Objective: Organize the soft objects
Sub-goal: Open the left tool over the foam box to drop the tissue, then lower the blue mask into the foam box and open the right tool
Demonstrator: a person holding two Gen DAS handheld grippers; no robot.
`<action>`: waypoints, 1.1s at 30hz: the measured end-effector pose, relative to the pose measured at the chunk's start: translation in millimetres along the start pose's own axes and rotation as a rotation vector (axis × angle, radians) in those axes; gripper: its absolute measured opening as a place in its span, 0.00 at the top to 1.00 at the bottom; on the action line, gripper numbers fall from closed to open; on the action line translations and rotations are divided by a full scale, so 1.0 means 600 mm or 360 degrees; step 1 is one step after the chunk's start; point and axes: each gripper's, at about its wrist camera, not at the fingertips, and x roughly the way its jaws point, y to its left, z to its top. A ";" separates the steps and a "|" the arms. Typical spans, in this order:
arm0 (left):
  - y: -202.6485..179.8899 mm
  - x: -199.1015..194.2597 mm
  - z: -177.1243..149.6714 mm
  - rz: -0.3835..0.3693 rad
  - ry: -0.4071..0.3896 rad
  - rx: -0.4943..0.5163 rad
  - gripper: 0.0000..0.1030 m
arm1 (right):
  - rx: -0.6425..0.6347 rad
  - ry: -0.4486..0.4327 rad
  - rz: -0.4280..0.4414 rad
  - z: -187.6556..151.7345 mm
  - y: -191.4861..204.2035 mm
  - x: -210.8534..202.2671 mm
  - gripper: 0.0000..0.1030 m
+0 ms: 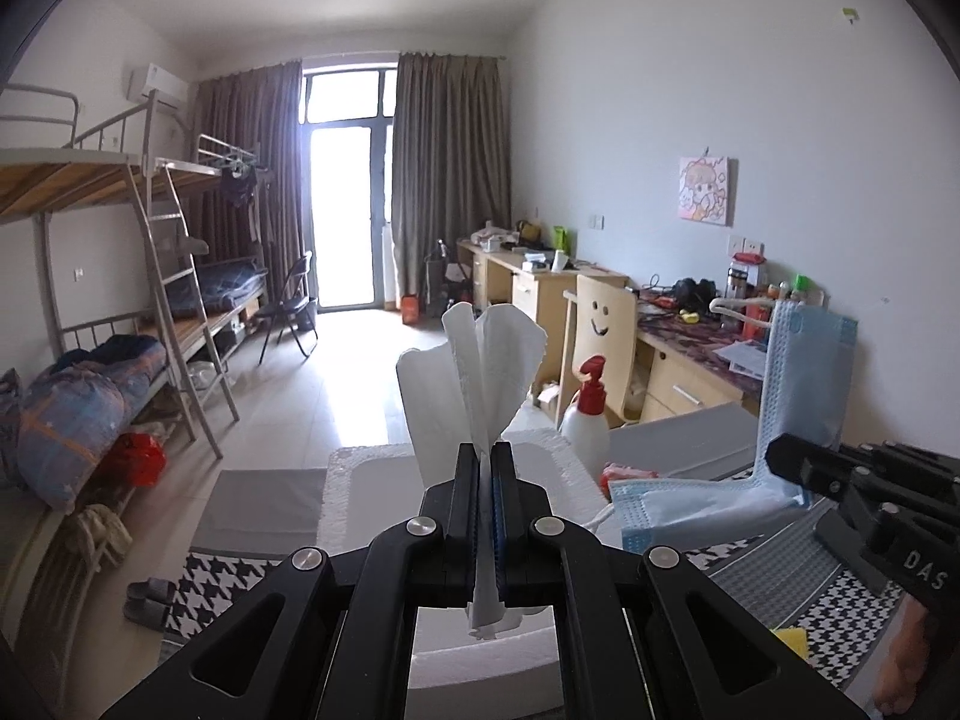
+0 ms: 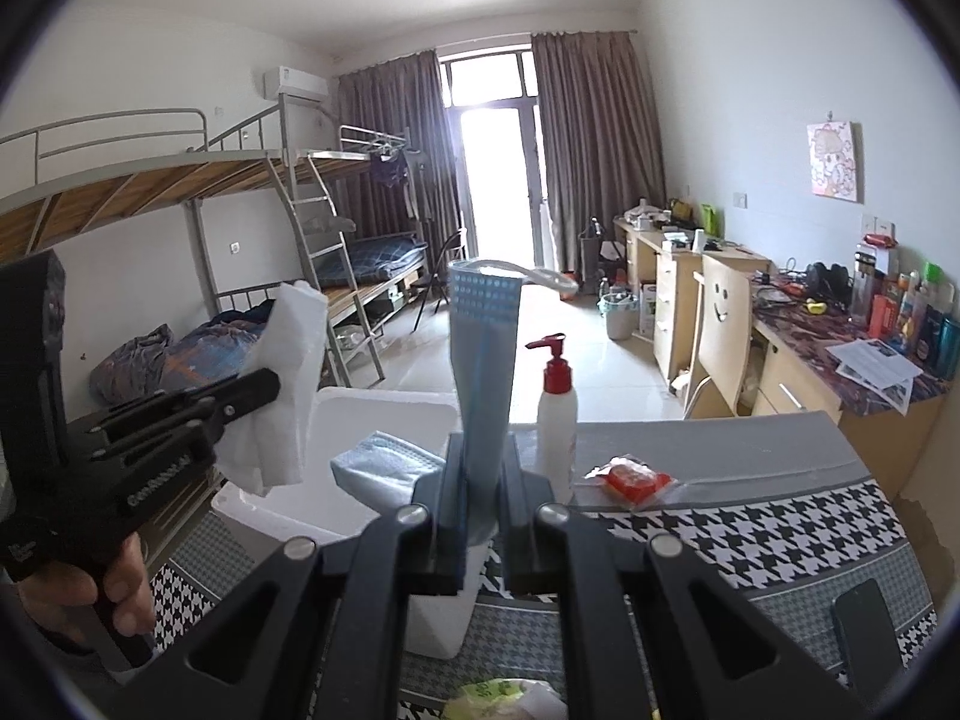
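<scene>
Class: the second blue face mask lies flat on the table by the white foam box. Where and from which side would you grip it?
Grip the lying face mask by its free short edge, from above at a slant; it lies flat against the foam box, so only an edge can be pinched.

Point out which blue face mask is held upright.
The mask clamped in the right gripper stands upright; the other mask lies flat beside the white box.

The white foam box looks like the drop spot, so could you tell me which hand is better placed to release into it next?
Probably left: the left gripper holds its tissue directly over the white foam box, while the right gripper clamps its blue face mask nearer the box's edge.
</scene>
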 end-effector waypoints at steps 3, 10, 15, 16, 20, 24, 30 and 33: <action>0.009 0.015 -0.002 0.0017 0.0040 -0.0006 0.96 | 0.0000 0.0007 0.0001 0.002 0.003 0.005 0.90; 0.018 0.049 -0.010 0.0009 0.0142 -0.0025 0.96 | -0.0009 0.0033 -0.0021 0.001 0.004 0.017 0.90; 0.021 0.058 -0.014 0.0017 0.0186 -0.0030 0.95 | -0.0014 0.0050 -0.0034 0.002 0.010 0.026 0.90; 0.022 0.059 -0.015 0.0025 0.0192 -0.0028 0.93 | -0.0014 0.0052 -0.0037 0.002 0.011 0.028 0.90; 0.029 0.060 -0.017 0.0034 0.0208 -0.0049 0.53 | -0.0020 0.0054 -0.0046 0.004 0.014 0.031 0.90; 0.041 0.046 -0.015 0.0063 0.0151 -0.0091 0.27 | -0.0028 0.0054 -0.0057 0.005 0.020 0.033 0.90; 0.058 0.020 -0.010 0.0109 0.0037 -0.0113 0.13 | -0.0030 0.0055 -0.0064 0.008 0.024 0.038 0.90; 0.062 0.007 -0.007 0.0129 -0.0005 -0.0116 0.12 | -0.0034 0.0054 -0.0057 0.008 0.028 0.040 0.90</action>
